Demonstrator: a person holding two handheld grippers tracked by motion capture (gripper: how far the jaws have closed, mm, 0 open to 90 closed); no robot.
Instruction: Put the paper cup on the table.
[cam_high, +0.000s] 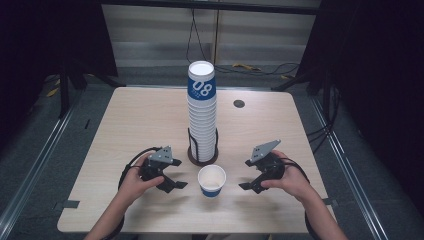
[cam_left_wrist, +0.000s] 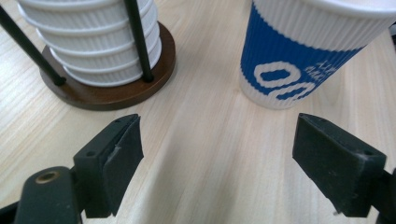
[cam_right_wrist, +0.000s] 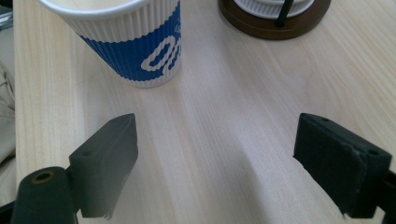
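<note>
Left tool (cam_high: 175, 181) jaws wide apart, gripping nothing, right tool (cam_high: 248, 175) likewise, single cup (cam_high: 211, 180) standing untouched between them

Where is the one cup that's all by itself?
In the high view the cup stands upright near the table's front edge, just in front of the tall stack, between the left gripper and the right gripper.
</note>
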